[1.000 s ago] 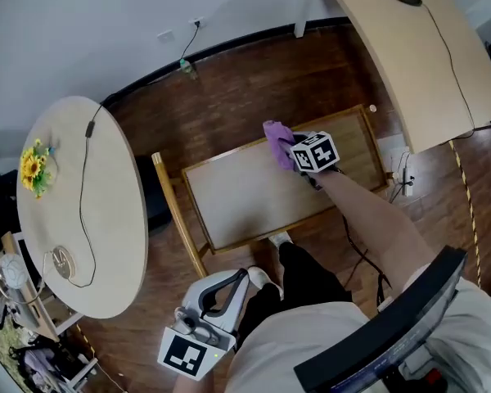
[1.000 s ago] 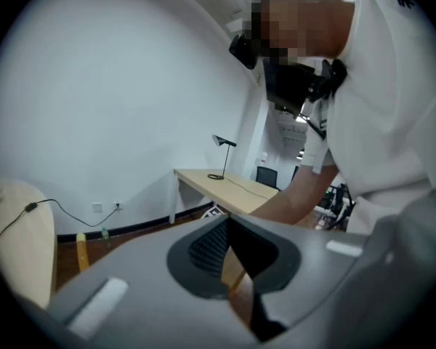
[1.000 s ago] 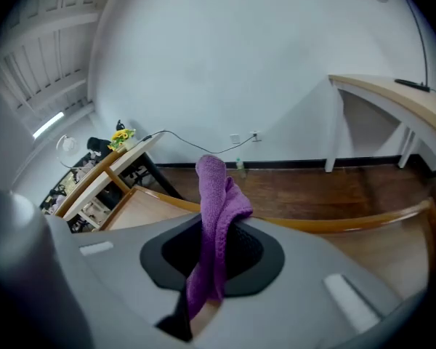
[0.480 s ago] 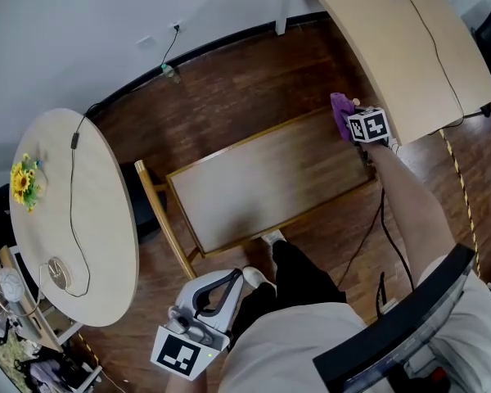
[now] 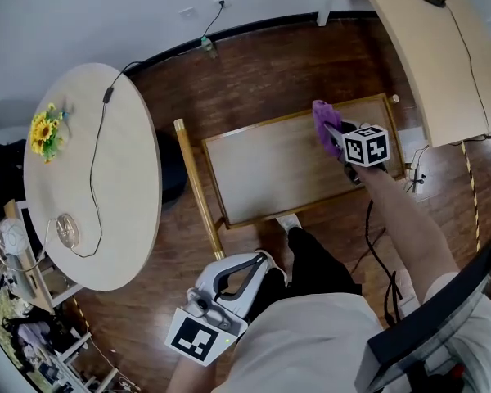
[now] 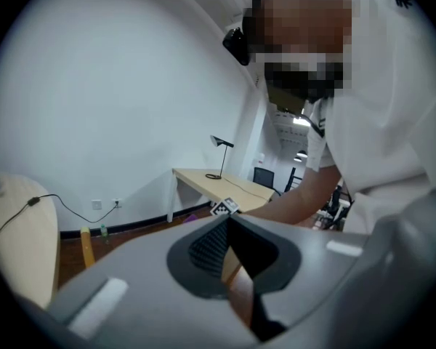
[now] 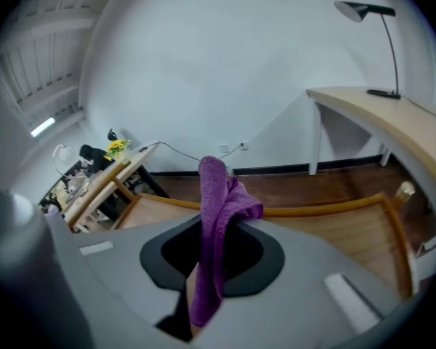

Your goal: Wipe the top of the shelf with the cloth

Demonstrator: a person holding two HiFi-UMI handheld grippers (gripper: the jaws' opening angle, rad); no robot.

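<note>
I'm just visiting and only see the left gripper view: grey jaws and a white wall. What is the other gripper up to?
Observer: The right gripper is shut on a purple cloth, which hangs through its jaws.
Visitor: Where is it?
Observer: The head view puts it over the right end of the wooden shelf top.
Visitor: And mine?
Observer: The left gripper is held low by the person's leg, off the shelf.

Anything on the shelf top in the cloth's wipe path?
Nothing visible. The shelf top is bare, and the purple cloth, clamped in the right gripper jaws, sits over its right part.
</note>
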